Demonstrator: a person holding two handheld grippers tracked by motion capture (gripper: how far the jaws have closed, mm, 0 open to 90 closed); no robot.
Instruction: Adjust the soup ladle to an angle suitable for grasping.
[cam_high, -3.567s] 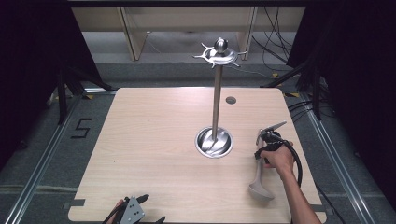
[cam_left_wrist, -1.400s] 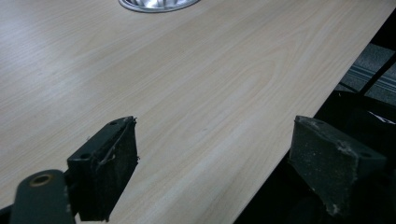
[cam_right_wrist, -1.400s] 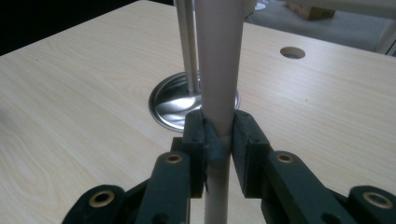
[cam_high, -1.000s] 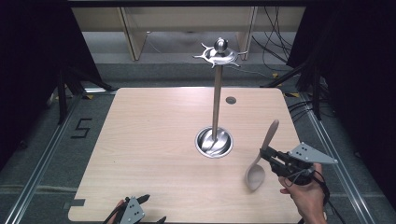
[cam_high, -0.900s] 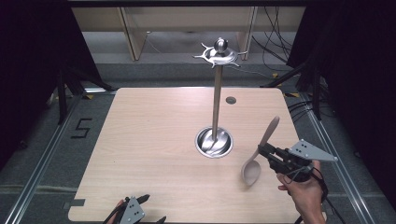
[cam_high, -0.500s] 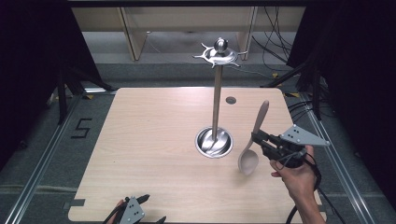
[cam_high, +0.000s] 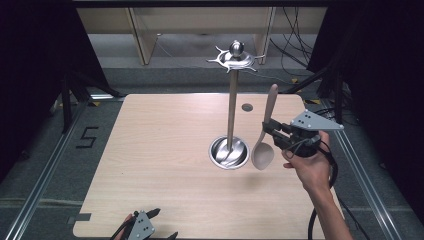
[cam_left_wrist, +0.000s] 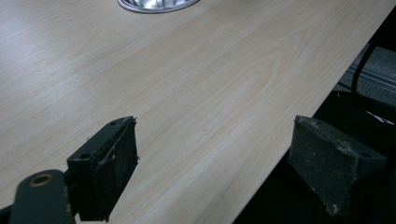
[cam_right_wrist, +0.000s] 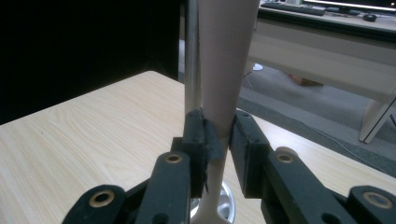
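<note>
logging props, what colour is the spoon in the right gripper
Pale beige wooden spoon; the high view shows it best.

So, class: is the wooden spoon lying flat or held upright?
Held nearly upright: the right claw grips the wooden spoon by its handle, bowl hanging down, handle tip pointing up beside the metal stand.

High view: fixed above the near side, facing forward and down over the whole table (cam_high: 150, 165). Left gripper view: low at the near edge, skimming the tabletop toward the stand's base (cam_left_wrist: 156, 3) at frame top. Right gripper view: close-up along its jaws, facing the same stand's pole (cam_right_wrist: 191, 56).
</note>
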